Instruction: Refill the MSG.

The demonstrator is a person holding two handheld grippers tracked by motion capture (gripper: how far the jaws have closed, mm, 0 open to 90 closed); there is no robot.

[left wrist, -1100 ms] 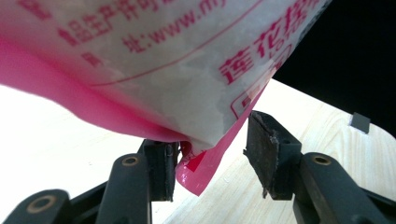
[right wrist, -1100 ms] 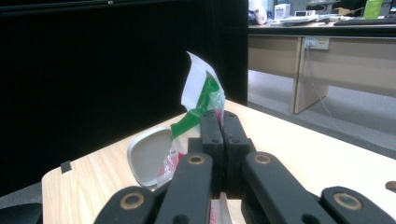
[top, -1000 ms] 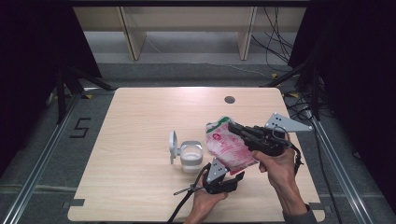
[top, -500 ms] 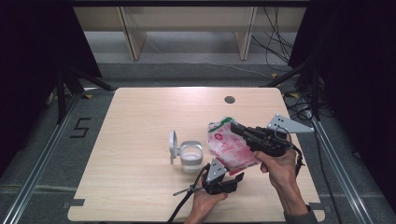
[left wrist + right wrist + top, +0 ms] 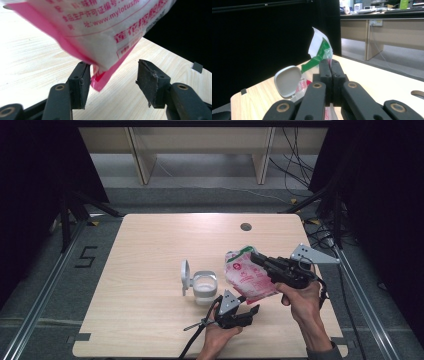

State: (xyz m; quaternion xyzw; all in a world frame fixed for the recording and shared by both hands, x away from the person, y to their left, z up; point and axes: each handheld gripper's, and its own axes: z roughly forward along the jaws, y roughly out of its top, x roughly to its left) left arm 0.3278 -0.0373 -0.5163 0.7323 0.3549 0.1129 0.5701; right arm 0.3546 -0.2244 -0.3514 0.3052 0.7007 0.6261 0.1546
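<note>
A pink and white plastic bag (image 5: 247, 277) with red print and a green top strip hangs over the table's front right. My right gripper (image 5: 255, 257) is shut on its top edge (image 5: 319, 47), with the jaws pressed together (image 5: 331, 65). My left gripper (image 5: 252, 310) sits below the bag, held from beneath by a hand. Its jaws have just been opening. The bag's lower pink corner (image 5: 100, 82) hangs between them (image 5: 113, 72), against the left pad and apart from the right pad.
A small clear jar (image 5: 204, 285) with a white hinged lid (image 5: 186, 276) standing open sits just left of the bag; the lid (image 5: 287, 81) also shows in the right gripper view. The wooden table (image 5: 150, 245) has a round hole (image 5: 245, 226) near its far edge.
The left gripper's jaws look a little wider apart under the bag. Both hands and the bag stay about where they were.
</note>
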